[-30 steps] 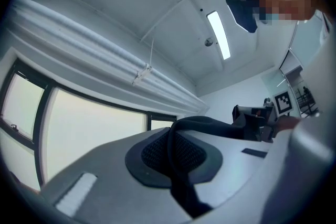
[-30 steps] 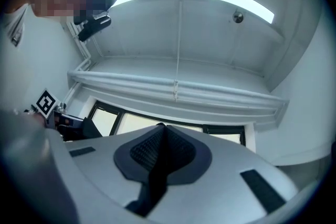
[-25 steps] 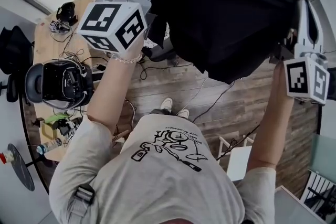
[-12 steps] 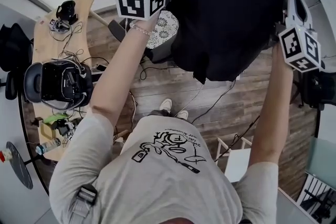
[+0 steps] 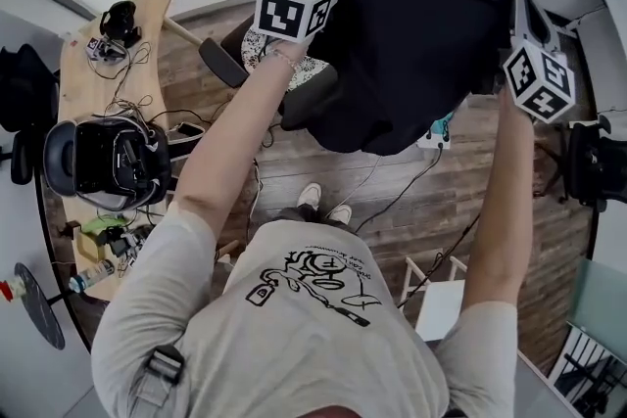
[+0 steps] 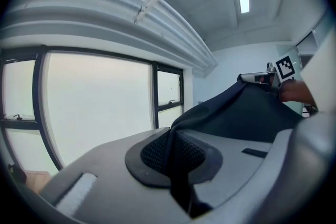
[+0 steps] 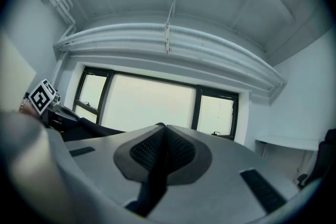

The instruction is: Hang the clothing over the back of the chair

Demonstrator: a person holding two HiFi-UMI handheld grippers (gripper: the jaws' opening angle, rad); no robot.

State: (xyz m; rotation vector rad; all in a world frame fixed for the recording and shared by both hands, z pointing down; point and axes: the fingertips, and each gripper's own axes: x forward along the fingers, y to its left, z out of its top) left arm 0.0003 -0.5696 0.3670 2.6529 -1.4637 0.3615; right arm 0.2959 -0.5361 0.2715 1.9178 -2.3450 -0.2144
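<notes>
- Since the earlier head views, both grippers have come down and gone toward the top of the frame. The black clothing (image 5: 411, 44) between them now looks smaller and hangs lower, with its lower edge in front of the chair (image 5: 294, 103).
- The left gripper (image 6: 170, 160) has its jaws fully closed on a fold of the clothing. The dark cloth comes out from between the ribbed pads and runs away to the right of the left gripper view.
- The right gripper (image 7: 160, 149) also has its jaws closed. A thin dark fold of the same clothing is pinched between the pads.
- In the head view the clothing is spread in the air across the upper middle of the frame. Its top edge is stretched from left to right between the two grippers, and the rest hangs down toward the wooden floor (image 5: 411, 210).
- The chair is at the upper centre-left, under the left part of the clothing and just beside the left gripper. The right gripper is well apart from it, at the upper right.
- I cannot tell which part of the chair is its back, because the cloth hides much of it.
- In my judgement the clothing is not yet resting on the chair. The stretched edge must be centred over the back, and this probably means a shift toward the left.
- The tabletop (image 5: 83, 64) at the upper left is not involved.
</notes>
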